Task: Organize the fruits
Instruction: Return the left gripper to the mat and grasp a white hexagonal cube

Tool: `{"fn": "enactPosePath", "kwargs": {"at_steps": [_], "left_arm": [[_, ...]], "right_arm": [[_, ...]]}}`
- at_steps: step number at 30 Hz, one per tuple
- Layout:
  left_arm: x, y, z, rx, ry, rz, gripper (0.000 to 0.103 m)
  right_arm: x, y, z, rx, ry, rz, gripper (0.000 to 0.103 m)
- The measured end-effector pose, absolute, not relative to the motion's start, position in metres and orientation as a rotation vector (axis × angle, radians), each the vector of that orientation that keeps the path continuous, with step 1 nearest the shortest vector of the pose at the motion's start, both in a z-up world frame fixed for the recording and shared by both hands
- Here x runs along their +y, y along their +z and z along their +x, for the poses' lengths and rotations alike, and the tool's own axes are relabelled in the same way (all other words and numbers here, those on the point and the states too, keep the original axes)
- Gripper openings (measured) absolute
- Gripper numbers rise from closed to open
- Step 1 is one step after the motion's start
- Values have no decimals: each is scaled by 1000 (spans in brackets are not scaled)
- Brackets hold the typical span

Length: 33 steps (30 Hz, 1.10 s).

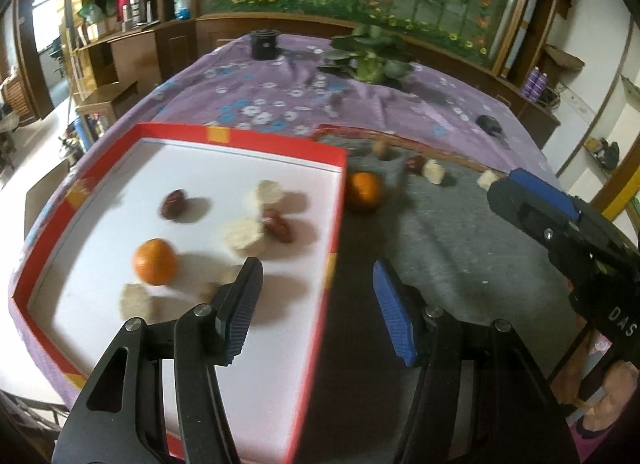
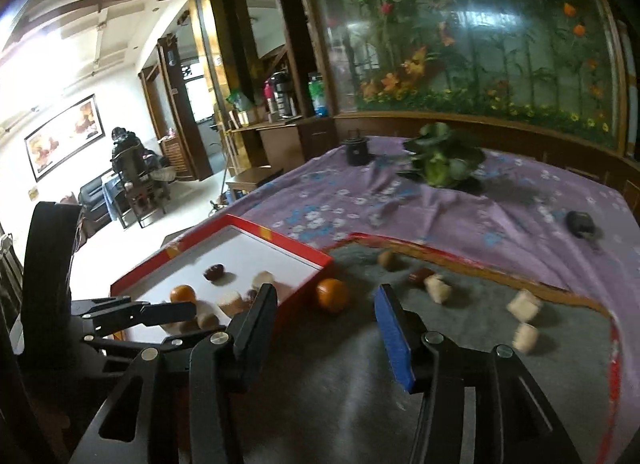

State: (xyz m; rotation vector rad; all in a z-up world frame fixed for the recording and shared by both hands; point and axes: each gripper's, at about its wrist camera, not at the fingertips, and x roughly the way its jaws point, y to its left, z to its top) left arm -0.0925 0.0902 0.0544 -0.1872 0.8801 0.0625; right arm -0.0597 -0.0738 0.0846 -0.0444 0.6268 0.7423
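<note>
Fruits lie apart from both seemingly empty, open hand-held grippers.

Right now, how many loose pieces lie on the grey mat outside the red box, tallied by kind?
Orange: 1
Dark red fruit: 1
Pale chunks: 3
Tan round piece: 1
Total: 6

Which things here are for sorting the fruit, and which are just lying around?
For the job: red box, orange in the box, orange on the mat, dark dates, pale chunks.

Just lying about: potted plant, black cup, small dark object.
</note>
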Motion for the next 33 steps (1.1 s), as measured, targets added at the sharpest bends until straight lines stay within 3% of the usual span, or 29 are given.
{"fn": "enactPosePath", "kwargs": {"at_steps": [2,7,33], "left_arm": [[80,55,-89,884,42,-181,58],[50,53,-79,902,-4,-157,58],[7,53,2,961,-44,-247,58]], "right_arm": [[-88,84,-59,637,720,-38,61],[-124,83,-57,629,661,-12,64],[-215,52,-32,725,540,78,65]]}}
